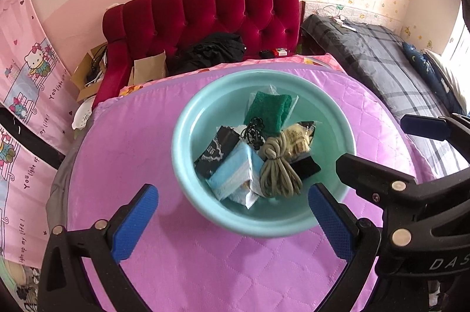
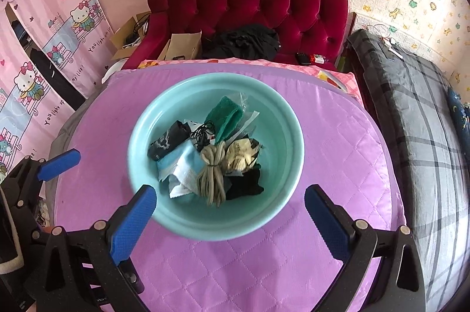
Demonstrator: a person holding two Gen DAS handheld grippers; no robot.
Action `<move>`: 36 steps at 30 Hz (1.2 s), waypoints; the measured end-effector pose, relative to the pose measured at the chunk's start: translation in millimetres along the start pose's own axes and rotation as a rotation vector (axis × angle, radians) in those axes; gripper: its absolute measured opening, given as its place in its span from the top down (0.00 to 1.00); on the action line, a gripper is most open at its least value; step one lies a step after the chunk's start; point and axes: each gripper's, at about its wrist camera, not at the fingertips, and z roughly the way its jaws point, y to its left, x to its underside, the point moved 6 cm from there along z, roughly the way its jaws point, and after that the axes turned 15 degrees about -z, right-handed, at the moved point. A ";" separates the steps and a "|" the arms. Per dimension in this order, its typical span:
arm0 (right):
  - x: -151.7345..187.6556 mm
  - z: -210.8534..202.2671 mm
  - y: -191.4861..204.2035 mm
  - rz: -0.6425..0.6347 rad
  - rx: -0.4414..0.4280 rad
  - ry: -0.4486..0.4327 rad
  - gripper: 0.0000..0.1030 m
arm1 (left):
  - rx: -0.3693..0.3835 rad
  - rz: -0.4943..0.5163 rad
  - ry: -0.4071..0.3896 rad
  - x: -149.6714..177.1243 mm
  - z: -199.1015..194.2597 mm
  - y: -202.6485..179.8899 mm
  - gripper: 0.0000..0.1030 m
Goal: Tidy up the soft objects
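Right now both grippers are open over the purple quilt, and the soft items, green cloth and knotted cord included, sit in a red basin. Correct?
Nearly. The basin is light teal, not red, clearest in the right wrist view. The rest holds: left gripper and right gripper open above the purple quilt, with the green cloth and knotted cord inside.

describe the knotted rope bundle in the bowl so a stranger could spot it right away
Find the teal bowl on the purple quilted cover. Among the pile inside, look near the front middle, between the light blue packet and the black cloth. The olive-grey cord bundle is the only coiled, knotted rope there.
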 end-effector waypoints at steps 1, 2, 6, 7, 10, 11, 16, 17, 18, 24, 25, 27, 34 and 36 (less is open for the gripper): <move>2.5 -2.9 1.0 0.001 -0.001 -0.002 0.00 | 0.002 -0.001 -0.002 2.4 -3.3 -0.6 0.00; 4.4 -4.8 1.4 0.003 0.001 -0.005 0.00 | 0.002 -0.001 -0.005 4.2 -5.7 -0.8 0.00; 14.3 -13.4 4.3 0.008 0.000 -0.009 0.00 | -0.002 -0.004 -0.013 11.2 -14.7 -3.0 0.00; 16.7 -15.4 4.9 0.011 -0.002 -0.010 0.00 | 0.002 -0.002 -0.014 13.3 -17.1 -3.9 0.00; 24.3 -22.5 6.1 0.013 -0.002 -0.014 0.00 | 0.005 -0.010 -0.018 19.2 -23.6 -3.5 0.00; 25.8 -24.2 6.2 0.014 0.000 -0.016 0.00 | 0.004 -0.011 -0.019 21.6 -25.9 -3.8 0.00; 40.1 -32.5 11.6 0.016 0.005 -0.018 0.00 | 0.013 -0.005 -0.020 35.7 -33.8 -5.6 0.00; 42.9 -33.3 12.8 0.016 0.007 -0.018 0.00 | 0.013 -0.006 -0.020 38.5 -34.7 -5.6 0.00; 45.9 -35.4 13.7 0.016 0.012 -0.020 0.00 | 0.014 -0.004 -0.021 41.0 -35.6 -5.7 0.00; 60.4 -42.3 18.8 0.014 0.022 -0.027 0.00 | 0.028 -0.011 -0.017 55.6 -41.6 -6.6 0.00; 62.0 -42.9 19.5 0.014 0.020 -0.026 0.00 | 0.023 -0.013 -0.018 58.6 -42.7 -6.3 0.00; 66.2 -42.8 21.0 0.017 0.015 -0.026 0.00 | 0.019 -0.014 -0.021 62.3 -44.0 -5.5 0.00; 78.6 -44.6 24.5 0.017 0.014 -0.023 0.00 | 0.021 -0.016 -0.019 73.1 -46.2 -6.2 0.00; 80.1 -44.2 24.4 0.019 0.013 -0.022 0.00 | 0.022 -0.019 -0.017 75.0 -46.8 -6.2 0.00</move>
